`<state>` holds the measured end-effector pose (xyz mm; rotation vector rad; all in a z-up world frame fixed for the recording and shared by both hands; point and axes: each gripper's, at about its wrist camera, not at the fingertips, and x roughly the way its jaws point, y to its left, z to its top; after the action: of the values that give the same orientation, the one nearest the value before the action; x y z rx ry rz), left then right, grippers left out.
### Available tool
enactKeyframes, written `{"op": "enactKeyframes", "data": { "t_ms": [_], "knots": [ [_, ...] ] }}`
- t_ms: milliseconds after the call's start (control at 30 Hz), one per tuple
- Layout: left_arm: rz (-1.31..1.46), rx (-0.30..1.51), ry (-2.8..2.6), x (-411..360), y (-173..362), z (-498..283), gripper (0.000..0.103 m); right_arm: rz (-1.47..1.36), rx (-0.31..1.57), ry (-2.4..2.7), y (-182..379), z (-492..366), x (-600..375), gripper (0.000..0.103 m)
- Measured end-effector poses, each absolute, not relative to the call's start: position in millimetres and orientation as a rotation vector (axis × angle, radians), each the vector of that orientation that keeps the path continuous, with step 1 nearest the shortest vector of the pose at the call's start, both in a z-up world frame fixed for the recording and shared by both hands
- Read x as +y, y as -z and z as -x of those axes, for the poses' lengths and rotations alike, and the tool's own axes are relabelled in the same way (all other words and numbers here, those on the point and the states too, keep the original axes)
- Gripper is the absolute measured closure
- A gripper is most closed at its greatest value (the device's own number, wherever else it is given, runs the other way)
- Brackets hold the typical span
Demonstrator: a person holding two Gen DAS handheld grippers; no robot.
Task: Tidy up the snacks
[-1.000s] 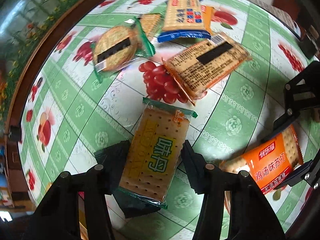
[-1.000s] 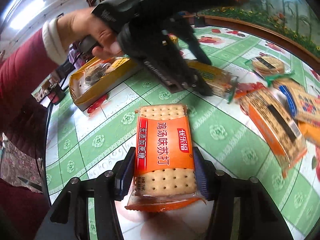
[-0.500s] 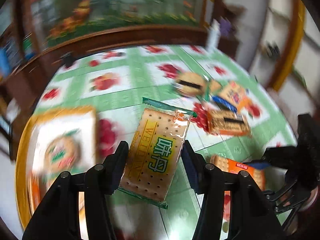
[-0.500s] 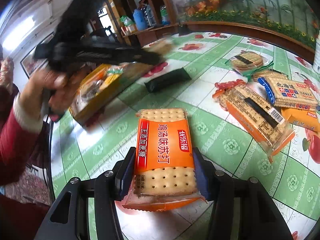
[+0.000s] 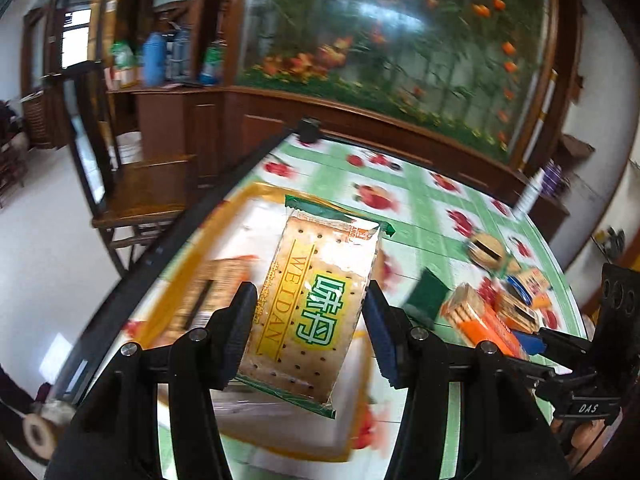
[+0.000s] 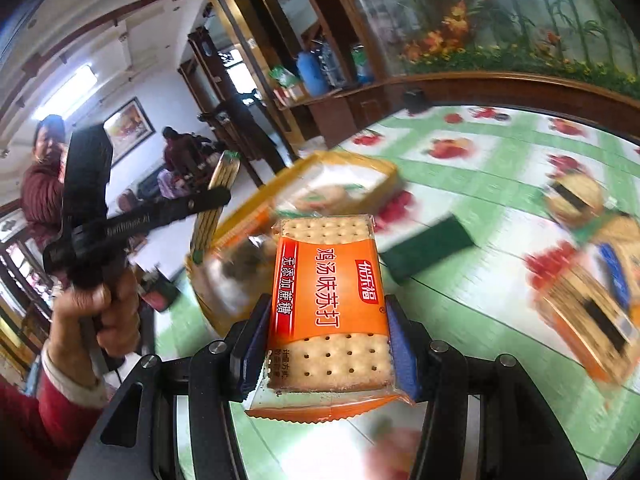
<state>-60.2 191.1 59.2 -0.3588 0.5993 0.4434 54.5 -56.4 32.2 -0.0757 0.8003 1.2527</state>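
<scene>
The left gripper (image 5: 306, 326) was clenched on the green cracker pack (image 5: 316, 308), long axis pointing away, just above the yellow tray (image 5: 240, 204). The right gripper (image 6: 326, 344) grasped the orange cracker pack (image 6: 328, 300); the tray lay farther, to its left.

Bright daylight, motion-blurred, fisheye-warped edges

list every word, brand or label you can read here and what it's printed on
"WEIDAN" and "味丹": green-edged cracker pack in the left gripper.
"优乐福", "鸡汤味苏打", "无添加蔗糖": orange cracker pack in the right gripper.
"DAS": the right gripper's black body, seen from the left wrist.
Small print on the orange pack's lower edge, and the blurred packs on the table: unreadable.
</scene>
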Motion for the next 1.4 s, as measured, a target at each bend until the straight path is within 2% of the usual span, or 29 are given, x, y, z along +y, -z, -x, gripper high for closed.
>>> {"op": "enactKeyframes", "data": {
  "t_ms": [300, 600, 1000, 1067, 1133, 1200, 1267, 1400],
  "knots": [
    [0.407, 0.593, -0.533, 218, -39, 80, 0.050, 0.066, 0.811, -1.264, -40, -49, 30, 0.048],
    [0.473, 0.636, -0.548, 247, -15, 46, 0.050, 0.069, 0.873, -1.171, -21, -66, 102, 0.048],
    [0.426, 0.692, -0.521, 243, -13, 1, 0.051, 0.053, 0.929, -1.047, -10, -126, 137, 0.048],
    [0.402, 0.698, -0.543, 240, -14, -1, 0.050, 0.053, 0.942, -1.040, -5, -131, 139, 0.044],
    [0.369, 0.732, -0.588, 237, -14, -3, 0.042, 0.037, 0.941, -1.031, -3, -132, 135, 0.037],
    [0.327, 0.720, -0.620, 231, -19, -1, 0.022, -0.009, 0.932, -1.044, -6, -133, 123, 0.034],
    [0.279, 0.696, -0.657, 222, -26, 6, 0.020, -0.039, 0.911, -1.032, -13, -132, 107, 0.019],
    [0.194, 0.687, -0.725, 201, -37, 9, 0.018, -0.117, 0.848, -1.036, -27, -126, 64, 0.016]
  ]
}}
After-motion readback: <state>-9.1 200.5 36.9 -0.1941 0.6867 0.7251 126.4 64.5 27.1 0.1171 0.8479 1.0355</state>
